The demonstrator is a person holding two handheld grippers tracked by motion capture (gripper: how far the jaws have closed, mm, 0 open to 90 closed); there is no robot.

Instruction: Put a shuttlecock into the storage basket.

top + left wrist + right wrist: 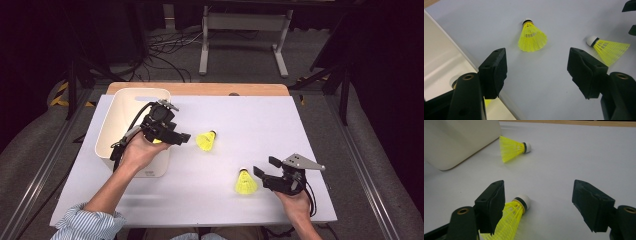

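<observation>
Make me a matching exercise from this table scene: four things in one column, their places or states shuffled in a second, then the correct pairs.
Things:
1. white bin
2. far shuttlecock
3. near shuttlecock
4. left gripper

Places or states:
A. lying just off the right gripper's open jaws
B. lying mid-table, to the right of the bin
C. held over the bin's right edge, jaws open and empty
D. standing at the table's left, with something yellow inside

Pairs: 1-D, 2-B, 3-A, 4-C
</observation>
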